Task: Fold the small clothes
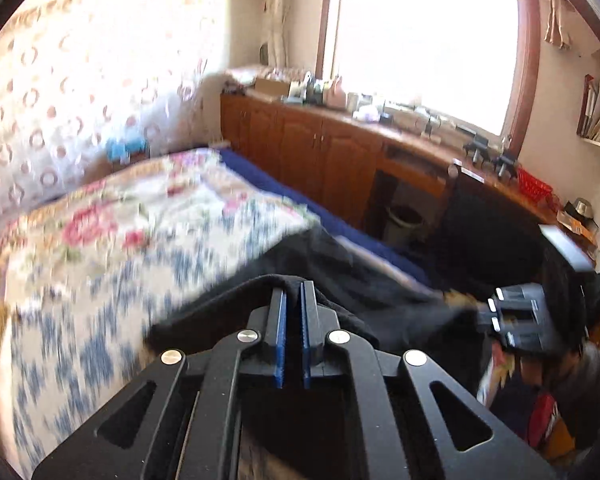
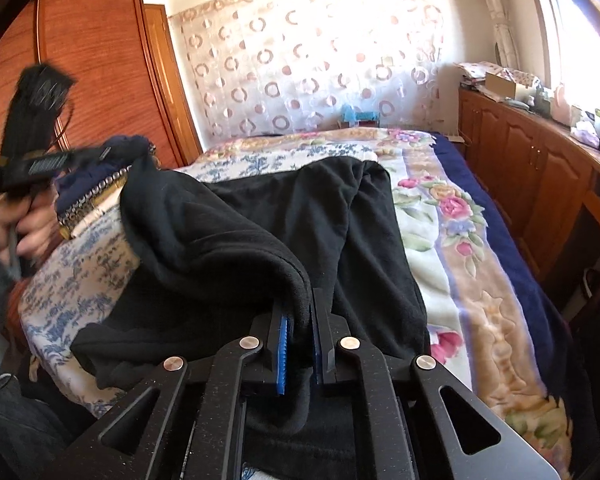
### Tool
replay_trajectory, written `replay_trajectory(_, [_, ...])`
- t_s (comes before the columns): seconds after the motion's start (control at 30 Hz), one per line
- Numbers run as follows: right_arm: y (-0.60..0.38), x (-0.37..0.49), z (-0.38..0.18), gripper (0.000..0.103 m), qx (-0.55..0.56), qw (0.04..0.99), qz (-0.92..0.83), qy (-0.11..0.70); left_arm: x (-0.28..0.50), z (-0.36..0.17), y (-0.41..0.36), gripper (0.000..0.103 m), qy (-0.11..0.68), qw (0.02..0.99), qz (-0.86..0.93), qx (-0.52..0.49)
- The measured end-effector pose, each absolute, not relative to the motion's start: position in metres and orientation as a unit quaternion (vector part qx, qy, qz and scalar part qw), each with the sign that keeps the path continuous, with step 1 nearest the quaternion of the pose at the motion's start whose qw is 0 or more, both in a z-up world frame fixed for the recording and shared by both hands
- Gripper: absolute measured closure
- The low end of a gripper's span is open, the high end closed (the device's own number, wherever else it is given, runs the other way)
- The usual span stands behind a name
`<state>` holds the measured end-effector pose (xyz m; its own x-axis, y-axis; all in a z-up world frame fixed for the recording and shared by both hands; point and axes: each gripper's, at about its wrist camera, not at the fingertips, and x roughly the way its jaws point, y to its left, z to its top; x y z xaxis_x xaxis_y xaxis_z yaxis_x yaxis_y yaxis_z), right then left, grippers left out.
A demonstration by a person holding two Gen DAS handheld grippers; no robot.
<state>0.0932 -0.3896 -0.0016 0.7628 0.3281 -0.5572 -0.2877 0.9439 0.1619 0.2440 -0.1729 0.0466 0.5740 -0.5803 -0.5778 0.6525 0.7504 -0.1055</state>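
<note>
Both grippers are clamped down on the same black garment [image 2: 284, 216], some kind of soft fleecy piece, and it's spread over the floral bedspread [image 2: 452, 248] on the bed. The right gripper [image 2: 300, 312] angles down toward the mattress with its blue-padded jaws pinched on a thick folded edge of the fabric, which humps up just ahead of the fingertips and drapes away across the bed toward the far side. Over in the left wrist view, the left gripper [image 1: 294, 292] also tilts downward, jaws drawn almost together with a thin bit of the black cloth caught between the tips, and the fabric trails off to the right from there. That view is pretty blurry on the bedding side. From the right wrist camera you can see the left gripper up at the left edge, raised above the bed with the cloth rising toward it, and the person's left hand [image 2: 24, 224] wrapped around its handle below. A wooden wardrobe [image 2: 100, 72] stands behind that hand, and a long wooden cabinet [image 2: 520, 152] runs under the window along the other side of the bed.
</note>
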Motion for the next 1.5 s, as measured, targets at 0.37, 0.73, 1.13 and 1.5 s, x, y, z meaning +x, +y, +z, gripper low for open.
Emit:
replay_trajectory(0.37, [-0.409, 0.071, 0.001, 0.094, 0.066, 0.941, 0.135, 0.304, 0.323, 0.046, -0.26, 0.096, 0.307, 0.875, -0.362, 0.1])
replay_trajectory(0.73, [-0.414, 0.083, -0.017, 0.094, 0.071, 0.927, 0.105, 0.352, 0.329, 0.019, -0.282, 0.047, 0.354, 0.844, -0.385, 0.119])
replay_trajectory(1.13, [-0.418, 0.088, -0.001, 0.069, 0.061, 0.936, 0.054, 0.341, 0.275, -0.004, -0.226, 0.025, 0.368, 0.844, -0.372, 0.119])
replay_trajectory(1.5, [-0.379, 0.072, 0.005, 0.067, 0.027, 0.936, 0.108, 0.333, 0.191, -0.045, -0.169, 0.024, 0.393, 0.851, -0.337, 0.089])
